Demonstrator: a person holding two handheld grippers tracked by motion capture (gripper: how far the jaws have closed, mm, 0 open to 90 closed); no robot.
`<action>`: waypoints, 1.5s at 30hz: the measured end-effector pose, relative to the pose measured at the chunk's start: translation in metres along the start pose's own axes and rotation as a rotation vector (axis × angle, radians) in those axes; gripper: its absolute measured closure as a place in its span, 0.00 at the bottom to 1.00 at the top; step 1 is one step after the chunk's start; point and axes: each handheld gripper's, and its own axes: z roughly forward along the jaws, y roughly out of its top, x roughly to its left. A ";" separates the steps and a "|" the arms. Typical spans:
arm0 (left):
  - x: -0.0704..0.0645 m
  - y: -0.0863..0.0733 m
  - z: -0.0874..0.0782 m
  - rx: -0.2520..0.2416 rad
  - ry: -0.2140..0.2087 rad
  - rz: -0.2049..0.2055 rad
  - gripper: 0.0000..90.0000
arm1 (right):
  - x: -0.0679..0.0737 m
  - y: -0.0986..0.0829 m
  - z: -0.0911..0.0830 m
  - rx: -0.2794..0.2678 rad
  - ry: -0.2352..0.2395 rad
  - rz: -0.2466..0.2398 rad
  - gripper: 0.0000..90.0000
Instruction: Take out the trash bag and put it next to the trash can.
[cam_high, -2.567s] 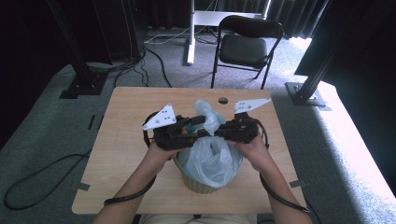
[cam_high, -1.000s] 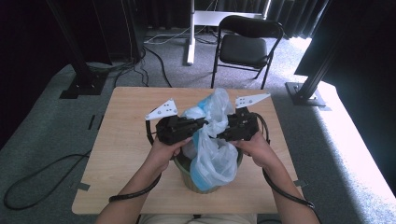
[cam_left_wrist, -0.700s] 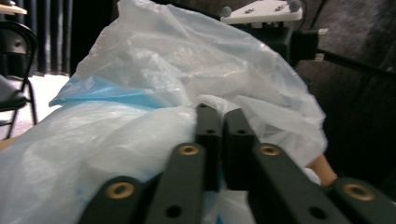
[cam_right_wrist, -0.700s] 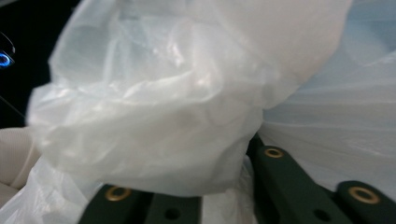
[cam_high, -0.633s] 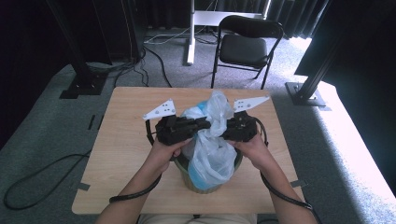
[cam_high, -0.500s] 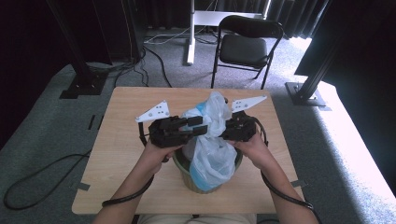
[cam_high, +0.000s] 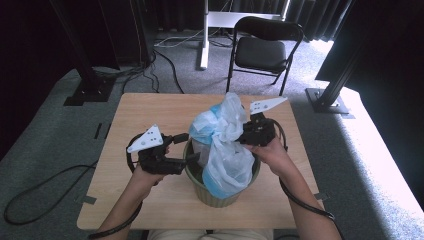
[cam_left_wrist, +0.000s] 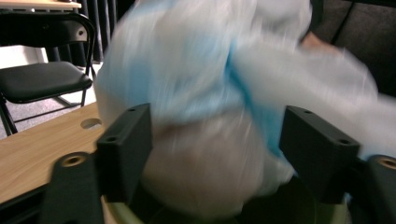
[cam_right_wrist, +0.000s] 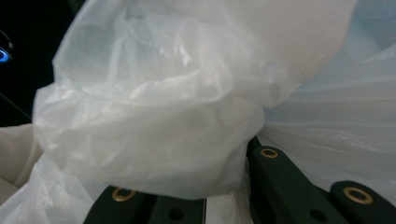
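bag: thin, limp, slippery film; take at gathered neck | left gripper released | right gripper clenched on bag

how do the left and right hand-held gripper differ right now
The left hand-held gripper is open, jaws spread wide with the plastic bag in front of them; the right hand-held gripper is shut on the plastic bag. The left sits low beside the green bin's rim, while the right is held higher, against the bag's bunched top. Both are black, carry a grey three-cornered plate and trail a cable.
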 end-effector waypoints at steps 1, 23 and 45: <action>0.000 -0.002 -0.001 0.002 0.012 0.004 0.25 | 0.002 0.010 -0.010 -0.028 -0.003 -0.013 0.97; 0.021 -0.111 -0.030 0.128 0.290 -0.088 0.00 | -0.061 0.062 -0.084 -0.251 -0.259 0.114 0.97; 0.031 -0.164 -0.035 0.128 0.383 -0.145 0.00 | -0.176 -0.039 -0.033 -0.138 -0.502 0.449 0.97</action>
